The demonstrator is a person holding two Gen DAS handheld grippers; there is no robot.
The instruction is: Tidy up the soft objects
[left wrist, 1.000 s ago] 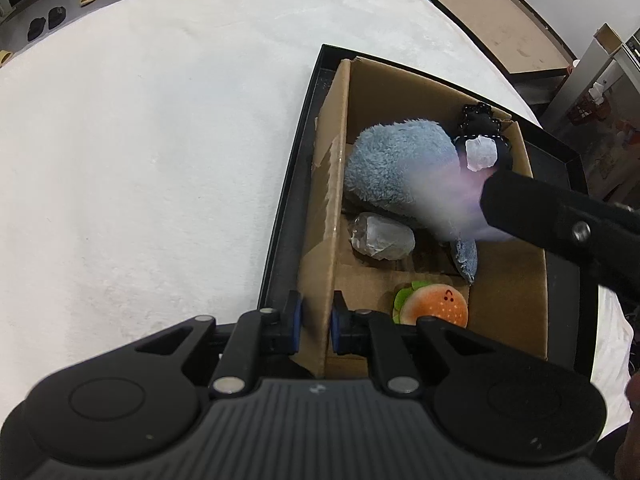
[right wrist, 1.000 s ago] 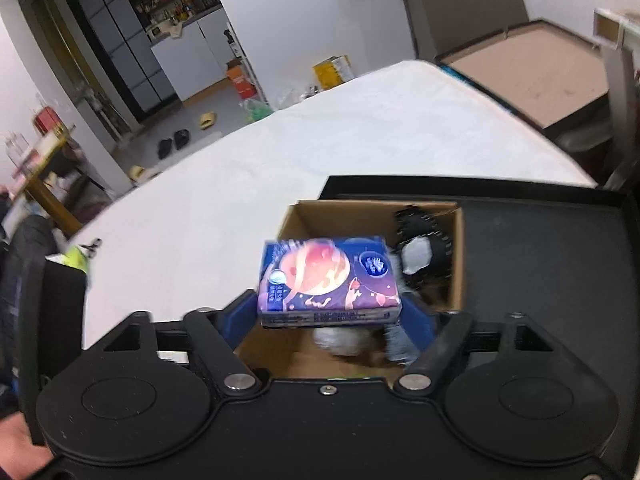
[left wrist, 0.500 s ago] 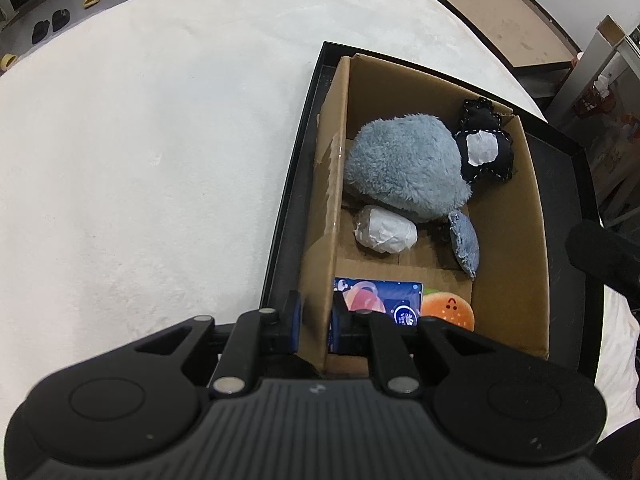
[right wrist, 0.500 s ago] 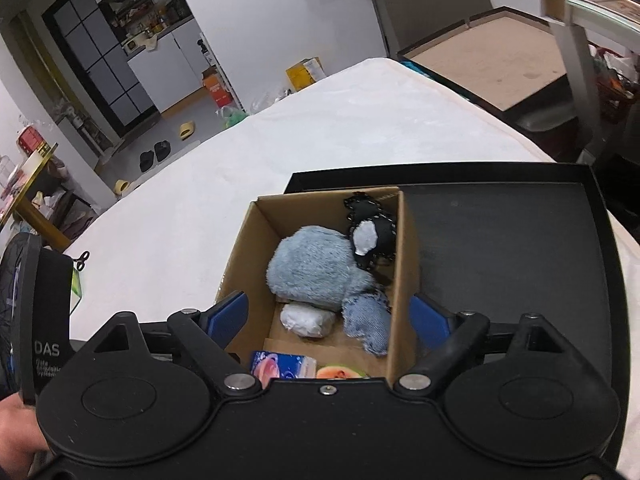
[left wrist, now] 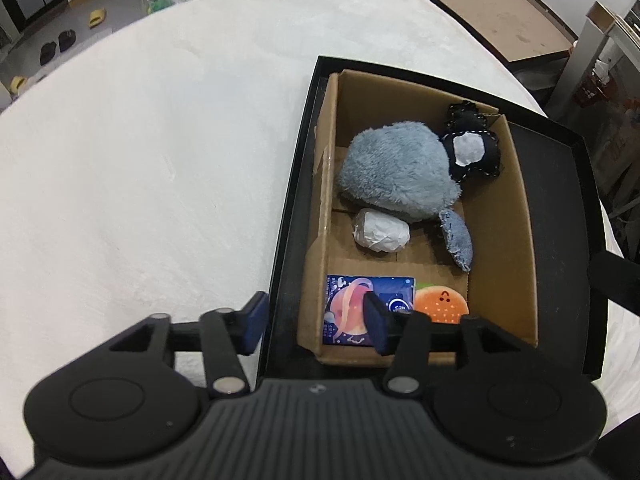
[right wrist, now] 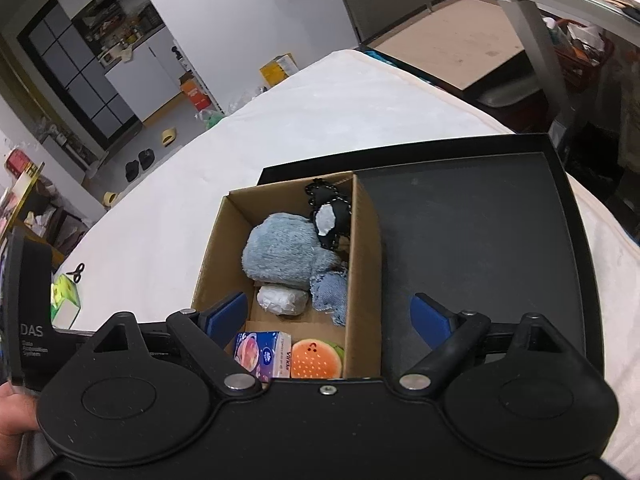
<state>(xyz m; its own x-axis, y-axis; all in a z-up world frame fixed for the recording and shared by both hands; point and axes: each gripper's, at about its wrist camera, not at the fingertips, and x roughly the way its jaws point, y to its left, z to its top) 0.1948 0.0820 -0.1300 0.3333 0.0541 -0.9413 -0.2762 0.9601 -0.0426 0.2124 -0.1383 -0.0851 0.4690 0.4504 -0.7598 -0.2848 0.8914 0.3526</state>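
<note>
A cardboard box (left wrist: 500, 240) (right wrist: 364, 264) stands at the left end of a black tray (left wrist: 560, 200) (right wrist: 472, 232). Inside lie a blue-grey plush (left wrist: 400, 176) (right wrist: 280, 252), a black stitched toy (left wrist: 472, 148), a white wrapped lump (left wrist: 380, 236), a denim piece (left wrist: 458, 240), a burger plush (left wrist: 440, 306) (right wrist: 316, 362) and a blue tissue pack (left wrist: 344, 308) (right wrist: 260, 354). My left gripper (left wrist: 314, 324) straddles the box's near-left wall; its jaws are opening and the pads stand clear of the cardboard. My right gripper (right wrist: 329, 316) hovers open above the box's right wall, holding nothing.
The tray rests on a white padded surface (left wrist: 140, 160) that spreads out to the left. A green block (right wrist: 64, 292) and small scissors (right wrist: 77, 272) lie at its far left. A hand (right wrist: 12, 412) shows at the lower left edge. Shoes and furniture stand beyond.
The right gripper let go of the tissue pack, which now lies in the box beside the burger plush, and drew back rightward. The left jaws, shut on the box wall, have spread apart.
</note>
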